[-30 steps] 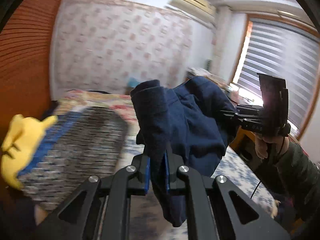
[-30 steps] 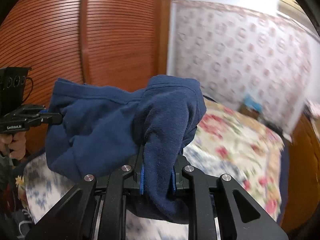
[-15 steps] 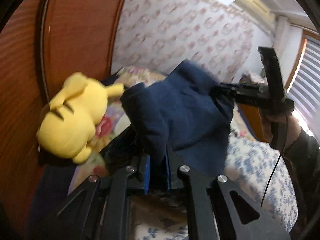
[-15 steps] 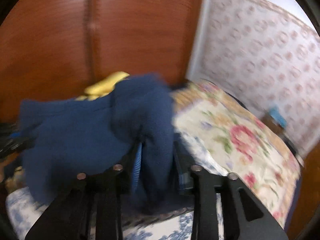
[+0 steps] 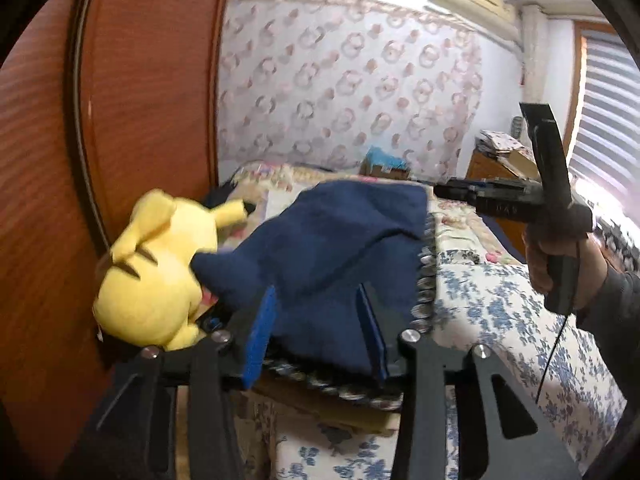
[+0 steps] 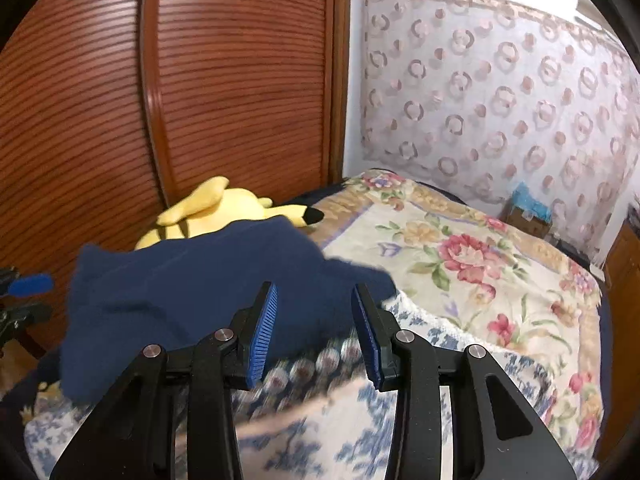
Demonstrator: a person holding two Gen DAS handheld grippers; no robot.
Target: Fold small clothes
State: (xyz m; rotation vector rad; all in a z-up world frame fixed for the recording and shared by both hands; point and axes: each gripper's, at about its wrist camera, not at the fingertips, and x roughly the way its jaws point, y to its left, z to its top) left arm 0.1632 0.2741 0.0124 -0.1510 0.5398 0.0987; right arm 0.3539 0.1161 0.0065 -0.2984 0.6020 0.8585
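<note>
A small navy blue garment [image 5: 340, 248] lies bunched on a pile at the head of the bed, next to the yellow plush; it also shows in the right wrist view [image 6: 200, 292]. My left gripper [image 5: 316, 300] is open, its blue pads on either side of the cloth without pinching it. My right gripper [image 6: 314, 300] is open too, just at the garment's near edge. The right gripper also shows from the side in the left wrist view [image 5: 440, 191], to the right of the garment.
A yellow plush toy [image 5: 156, 276] lies against the wooden wardrobe [image 6: 200, 92] on the left. The bed has a floral blanket [image 6: 480, 256] and a blue-patterned sheet [image 5: 520, 320]. A wooden dresser [image 5: 500, 164] stands by the window blinds.
Both grippers carried the garment down and left to the pile by the plush, then opened and let it go. It now rests there instead of hanging between them.
</note>
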